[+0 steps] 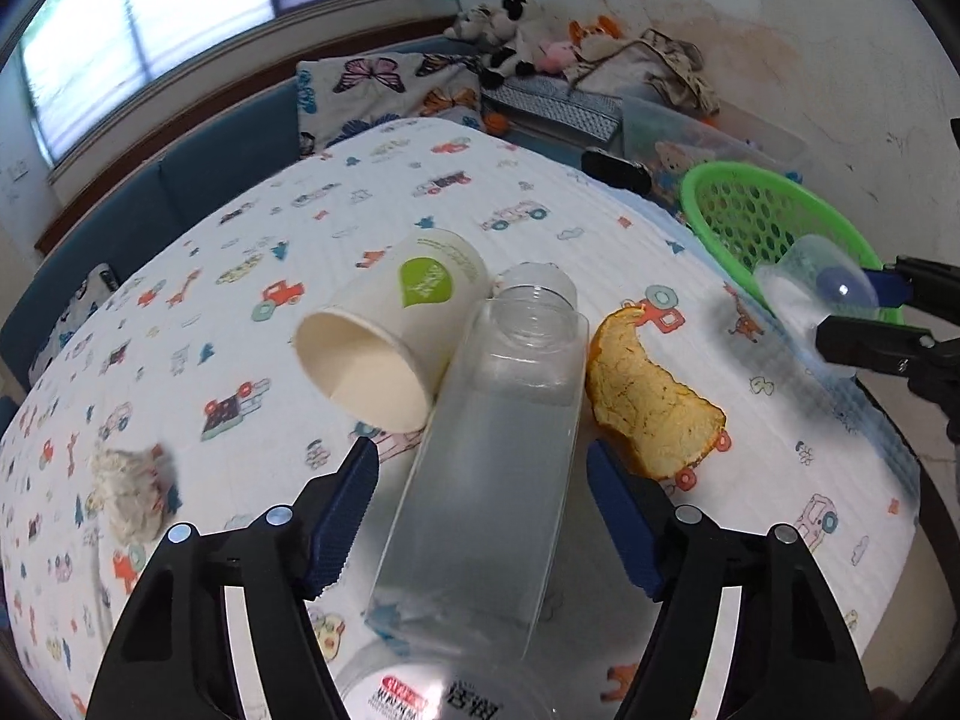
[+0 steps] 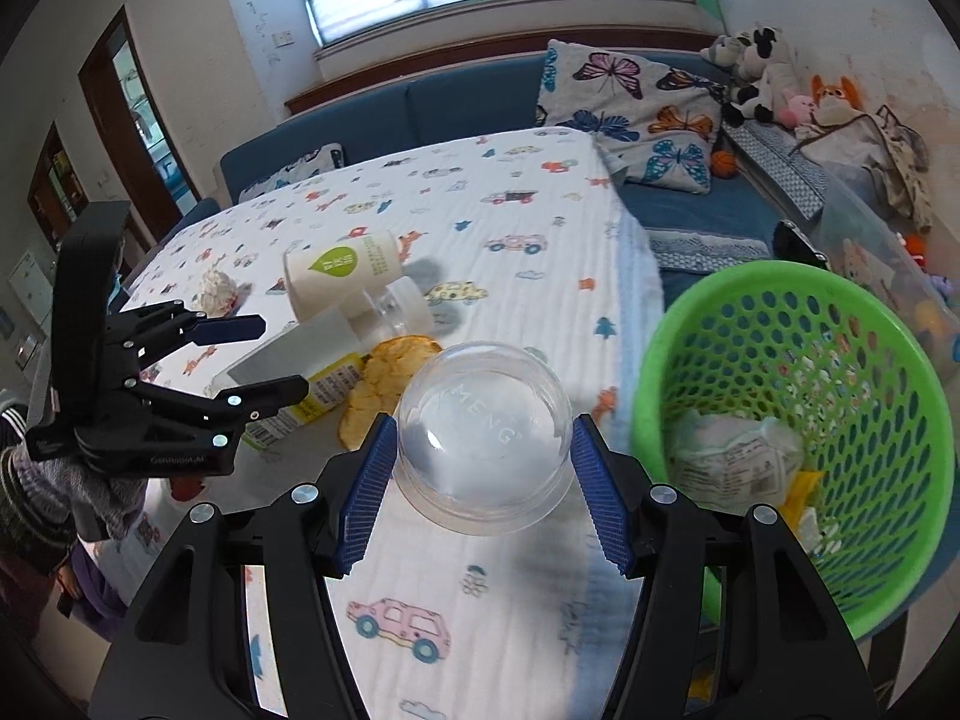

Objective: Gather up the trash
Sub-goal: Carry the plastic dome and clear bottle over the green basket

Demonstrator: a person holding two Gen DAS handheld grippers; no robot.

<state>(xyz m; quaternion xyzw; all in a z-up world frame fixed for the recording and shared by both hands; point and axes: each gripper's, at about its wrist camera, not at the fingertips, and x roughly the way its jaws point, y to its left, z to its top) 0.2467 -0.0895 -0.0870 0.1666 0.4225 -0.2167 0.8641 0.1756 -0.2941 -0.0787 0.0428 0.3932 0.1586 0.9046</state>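
A clear plastic bottle (image 1: 492, 396) lies on its side on the car-print tablecloth (image 1: 420, 180). My left gripper (image 1: 480, 456) straddles it, open, with a small gap at each pad. A tipped paper cup (image 1: 390, 336) rests against the bottle's neck, and an orange peel (image 1: 648, 396) lies to its right. A crumpled tissue (image 1: 129, 492) sits at the left. My right gripper (image 2: 486, 486) is shut on a clear plastic cup (image 2: 486, 438), held above the cloth beside the green basket (image 2: 660, 372). The right wrist view also shows the left gripper (image 2: 264, 354) over the bottle (image 2: 312, 342).
The basket (image 1: 738, 171) stands at the table's right edge and holds several wrappers. A blue sofa (image 2: 456, 96) with butterfly pillows (image 2: 630, 114) and plush toys (image 2: 756, 72) runs behind the table. A clear storage box (image 1: 708, 138) sits past the basket.
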